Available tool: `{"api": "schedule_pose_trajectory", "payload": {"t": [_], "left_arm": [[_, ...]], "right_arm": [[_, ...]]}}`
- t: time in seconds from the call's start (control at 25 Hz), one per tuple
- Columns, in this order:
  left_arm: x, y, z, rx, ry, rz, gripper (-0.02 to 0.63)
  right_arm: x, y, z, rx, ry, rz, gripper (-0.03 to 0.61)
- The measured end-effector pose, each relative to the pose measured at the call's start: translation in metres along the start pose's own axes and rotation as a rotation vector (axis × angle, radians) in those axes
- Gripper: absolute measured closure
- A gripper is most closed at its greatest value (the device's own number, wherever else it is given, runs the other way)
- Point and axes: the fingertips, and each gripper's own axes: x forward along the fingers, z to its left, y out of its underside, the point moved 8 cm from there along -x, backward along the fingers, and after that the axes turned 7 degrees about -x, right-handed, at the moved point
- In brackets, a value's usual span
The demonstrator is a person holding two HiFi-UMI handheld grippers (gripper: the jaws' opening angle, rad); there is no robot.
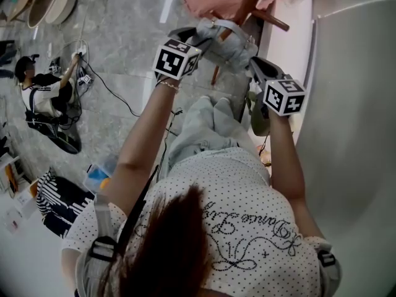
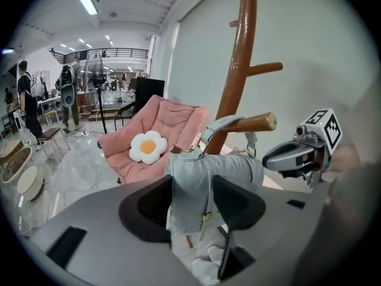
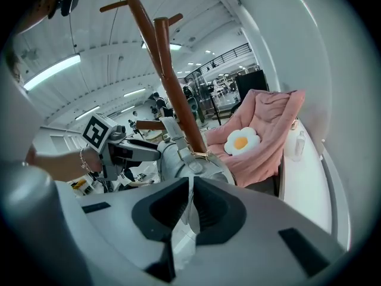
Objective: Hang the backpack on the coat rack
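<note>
A pale blue-grey backpack [image 1: 226, 45] hangs between both grippers against the brown wooden coat rack [image 1: 250, 2]. In the left gripper view the backpack [image 2: 208, 174] fills the gap between the jaws. Its top strap [image 2: 221, 122] lies over a wooden peg [image 2: 256, 123] of the coat rack [image 2: 238, 70]. My left gripper [image 2: 191, 204] is shut on the bag's body. My right gripper [image 3: 190, 210] is shut on a thin flap of the backpack [image 3: 184, 162], just beside the coat rack [image 3: 172, 88]. Each gripper shows in the other's view: the right gripper [image 2: 297, 154] and the left gripper [image 3: 128, 151].
A pink folding chair [image 2: 172, 121] with a flower cushion [image 2: 149, 146] stands behind the rack. A white wall panel [image 1: 352, 104] runs along the right. A person [image 1: 43, 94] crouches on the floor to the left among cables. A striped bag [image 1: 62, 203] lies near my feet.
</note>
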Motion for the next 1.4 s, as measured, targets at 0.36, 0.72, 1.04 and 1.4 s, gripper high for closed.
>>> {"api": "schedule_pose_trajectory", "payload": {"t": [0.36,0.72,1.04,1.4], "left_arm": [[0.002,0.006,-0.002,-0.016,-0.003,-0.030,0.399],[-0.024,0.014,-0.013,-0.015,-0.039,-0.050,0.399],[-0.059,0.000,-0.030,0.009,-0.044,-0.152,0.403],[-0.105,-0.028,-0.041,0.054,-0.094,-0.352,0.574]], "right_arm": [[0.000,-0.001,-0.006,-0.007,-0.008,0.014,0.531],[-0.014,-0.015,0.013,-0.125,-0.024,0.008,0.518],[-0.032,-0.039,0.027,-0.276,-0.001,-0.044,0.518],[-0.069,-0.088,0.038,-0.281,0.026,-0.245,0.565]]}}
